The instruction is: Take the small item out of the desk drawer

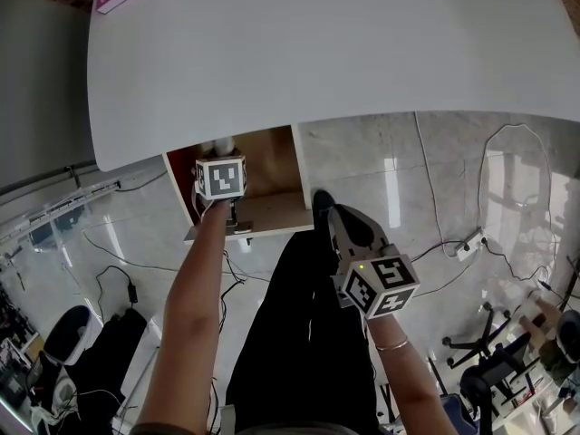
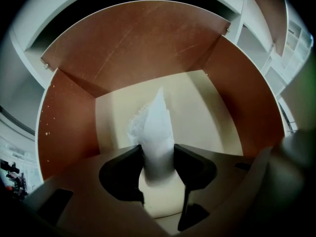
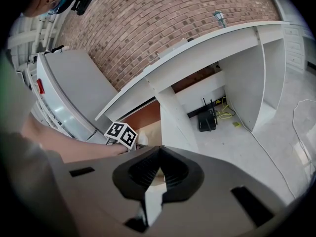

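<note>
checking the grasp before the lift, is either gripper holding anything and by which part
The left gripper pinches the small white item in the drawer by its near end; its pointed far end is free. The right gripper holds nothing.

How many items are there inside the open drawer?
1: a white item on the drawer floor, between the left gripper's jaws. The gripper hides the near part; more may lie there.

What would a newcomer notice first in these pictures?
First, the white crumpled item, standing in the open brown-walled drawer and pinched by the left gripper. Next, the broad white desk top above it. The right gripper hangs shut outside the drawer, empty.
</note>
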The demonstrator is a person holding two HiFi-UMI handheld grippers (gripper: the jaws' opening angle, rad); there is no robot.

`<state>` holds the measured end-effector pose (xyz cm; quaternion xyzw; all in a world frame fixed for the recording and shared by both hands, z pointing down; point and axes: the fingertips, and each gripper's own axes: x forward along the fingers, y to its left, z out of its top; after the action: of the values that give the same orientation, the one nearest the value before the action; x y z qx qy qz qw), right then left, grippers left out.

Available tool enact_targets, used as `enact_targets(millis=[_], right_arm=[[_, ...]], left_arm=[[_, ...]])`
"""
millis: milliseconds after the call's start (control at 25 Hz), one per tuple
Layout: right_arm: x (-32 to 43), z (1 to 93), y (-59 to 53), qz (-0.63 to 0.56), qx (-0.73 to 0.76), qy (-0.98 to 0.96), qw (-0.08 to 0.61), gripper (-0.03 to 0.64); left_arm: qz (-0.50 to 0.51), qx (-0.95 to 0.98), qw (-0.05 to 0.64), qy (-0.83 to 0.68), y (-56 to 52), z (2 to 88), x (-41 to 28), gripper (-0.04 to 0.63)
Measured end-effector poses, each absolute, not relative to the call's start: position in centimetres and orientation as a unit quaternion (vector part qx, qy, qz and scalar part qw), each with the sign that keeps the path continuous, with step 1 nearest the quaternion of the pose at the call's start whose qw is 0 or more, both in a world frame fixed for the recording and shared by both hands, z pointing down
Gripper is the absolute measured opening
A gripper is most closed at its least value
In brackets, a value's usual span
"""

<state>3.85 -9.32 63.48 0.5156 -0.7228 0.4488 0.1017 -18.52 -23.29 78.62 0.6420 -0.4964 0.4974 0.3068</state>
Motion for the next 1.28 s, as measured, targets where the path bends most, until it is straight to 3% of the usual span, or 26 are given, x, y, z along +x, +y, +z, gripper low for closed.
enact_targets(millis=[680, 1280], right_arm=[[2.5, 62.2, -10.1, 0.443, 0.507, -0.732, 0.1, 0.006], [2.5, 59.2, -10.1, 0.432, 0.509, -0.738, 0.102, 0.006]], left_arm=[[0.486, 0.71, 0.245, -0.447, -22.2, 73.5, -14.5, 0.19], [0.435, 0.741, 0.262, -0.44, -19.7, 67.4, -11.8, 0.19]])
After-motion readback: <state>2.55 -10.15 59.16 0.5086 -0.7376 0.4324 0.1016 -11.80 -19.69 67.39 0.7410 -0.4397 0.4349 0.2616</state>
